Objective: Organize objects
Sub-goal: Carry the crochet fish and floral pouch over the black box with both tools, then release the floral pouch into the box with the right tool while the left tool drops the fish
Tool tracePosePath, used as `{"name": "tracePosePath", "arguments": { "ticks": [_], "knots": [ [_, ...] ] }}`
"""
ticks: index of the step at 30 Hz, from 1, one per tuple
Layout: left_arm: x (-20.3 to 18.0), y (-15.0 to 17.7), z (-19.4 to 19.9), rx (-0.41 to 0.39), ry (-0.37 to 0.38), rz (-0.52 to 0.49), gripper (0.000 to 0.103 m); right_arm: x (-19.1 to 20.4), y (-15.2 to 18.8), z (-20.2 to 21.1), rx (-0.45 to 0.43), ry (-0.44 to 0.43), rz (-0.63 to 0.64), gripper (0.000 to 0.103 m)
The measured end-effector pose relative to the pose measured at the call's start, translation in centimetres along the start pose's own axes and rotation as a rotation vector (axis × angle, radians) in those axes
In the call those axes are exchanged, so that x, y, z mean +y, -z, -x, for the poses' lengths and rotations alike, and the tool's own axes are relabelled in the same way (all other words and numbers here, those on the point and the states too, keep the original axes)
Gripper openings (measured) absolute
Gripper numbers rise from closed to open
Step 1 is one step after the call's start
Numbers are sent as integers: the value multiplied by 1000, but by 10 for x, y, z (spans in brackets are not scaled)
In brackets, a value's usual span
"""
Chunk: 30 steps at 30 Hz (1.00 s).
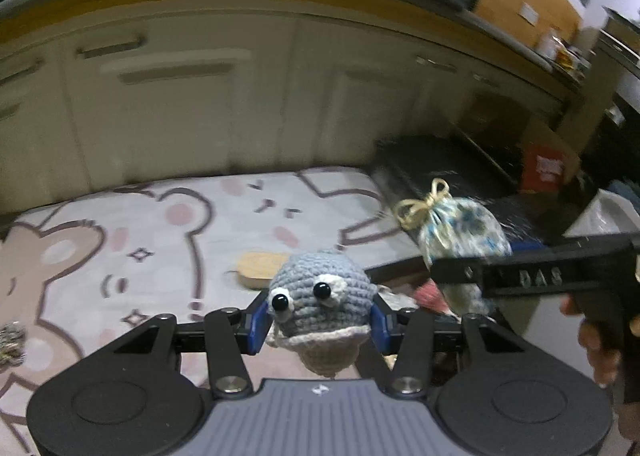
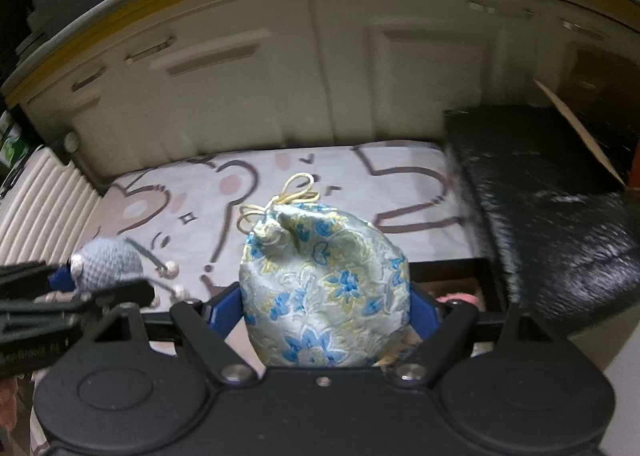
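Crocheted grey-blue, the toy [image 1: 320, 306] sits pinched between the blue pads of the left gripper [image 1: 320, 326], its black bead eyes facing the camera and its cream underside hanging below the fingers. The right gripper [image 2: 326, 308] is clamped on a brocade pouch [image 2: 324, 284], pale silk with blue flowers and a yellow drawstring bow at the neck. Both things are lifted clear above the mat [image 1: 168, 240], the cartoon-bear sheet that serves as the landmark.

Seen from the left wrist, the pouch [image 1: 460, 234] hangs just off the mat's right edge, above the dark gap beside it. Seen from the right wrist, the toy [image 2: 106, 262] hovers over the mat's left part. A wooden piece [image 1: 260, 270] lies on the mat behind the toy. Right of the mat stands a black furry block [image 2: 552, 216]; between the two, low down, something pink [image 2: 456, 299] shows in what may be an open bin, though blur makes that uncertain.

Judged as a step: both picks look done, and the carry is in hand, with each item aloft and nothing yet placed. The next move calls for choosing a drop spot for each, probably that recess at the mat's right edge, then lowering one gripper at a time so the two tools do not collide, and opening only once the item rests.
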<state>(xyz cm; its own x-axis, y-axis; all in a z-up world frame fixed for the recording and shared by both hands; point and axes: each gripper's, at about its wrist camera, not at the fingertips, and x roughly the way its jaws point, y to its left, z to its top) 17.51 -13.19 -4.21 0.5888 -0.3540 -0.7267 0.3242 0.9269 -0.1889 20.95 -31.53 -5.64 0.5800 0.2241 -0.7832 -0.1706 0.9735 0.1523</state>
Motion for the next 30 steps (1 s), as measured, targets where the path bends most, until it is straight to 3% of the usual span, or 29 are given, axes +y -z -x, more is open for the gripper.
{"name": "tracePosePath", "arguments": {
  "ticks": [11, 23, 30],
  "knots": [
    [-55, 18, -41, 120, 140, -155, 50, -49, 3, -3, 16, 23, -93, 84],
    [-88, 26, -83, 168, 196, -330, 50, -55, 4, -23, 56, 26, -98, 84],
    [-94, 40, -109, 282, 237, -446, 50, -60, 4, -30, 69, 24, -100, 84]
  ]
}}
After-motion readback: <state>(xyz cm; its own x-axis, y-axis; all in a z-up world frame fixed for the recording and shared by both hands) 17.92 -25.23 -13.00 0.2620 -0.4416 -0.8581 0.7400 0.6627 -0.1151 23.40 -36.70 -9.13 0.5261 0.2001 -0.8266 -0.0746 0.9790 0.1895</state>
